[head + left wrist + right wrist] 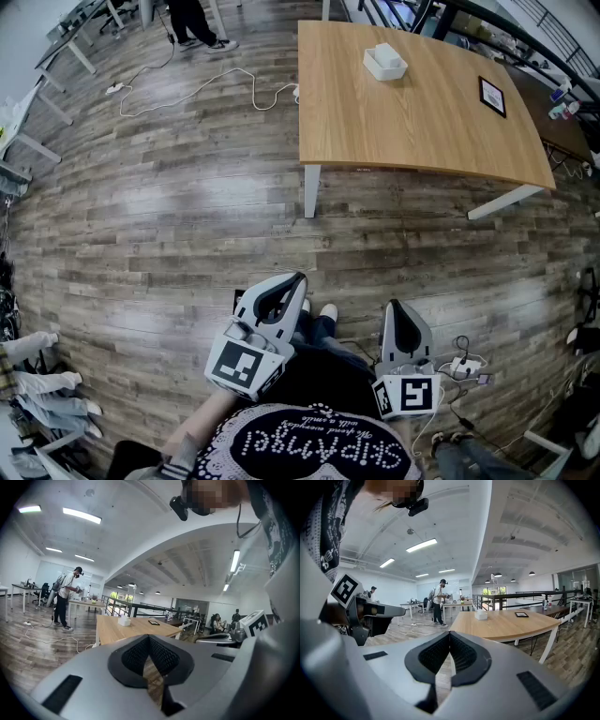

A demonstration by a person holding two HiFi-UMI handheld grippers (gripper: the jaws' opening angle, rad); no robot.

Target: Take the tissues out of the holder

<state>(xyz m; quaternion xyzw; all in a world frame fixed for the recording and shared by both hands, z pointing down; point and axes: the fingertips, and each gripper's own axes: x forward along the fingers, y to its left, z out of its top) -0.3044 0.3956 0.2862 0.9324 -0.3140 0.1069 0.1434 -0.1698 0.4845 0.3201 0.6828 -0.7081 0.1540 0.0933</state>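
the left gripper [149, 637] has its two jaws pressed together at the tips, with nothing between them. the right gripper [450, 634] is pressed together too, and it holds nothing. in the head view both sit low, close to the person's body, the left one at 7 o'clock of the picture and the right one at 5 o'clock, and both point toward 12 o'clock, over the wooden floor [169, 216]. the person's white shoe [328, 311] peeks out between the two grippers. far from the grippers, at 1 o'clock, stands a wooden table [422, 122] with white legs. the white tissue holder [384, 62] sits on the table, near its far edge, well apart from both grippers. it is too small here to see the tissues well. a flat black frame [492, 96] lies on the table at 3 o'clock from the tissue holder. a white cable [202, 89] snakes over the floor at 9 o'clock from the table. in the left gripper view another person [63, 601] stands by a desk at 9 o'clock from the table
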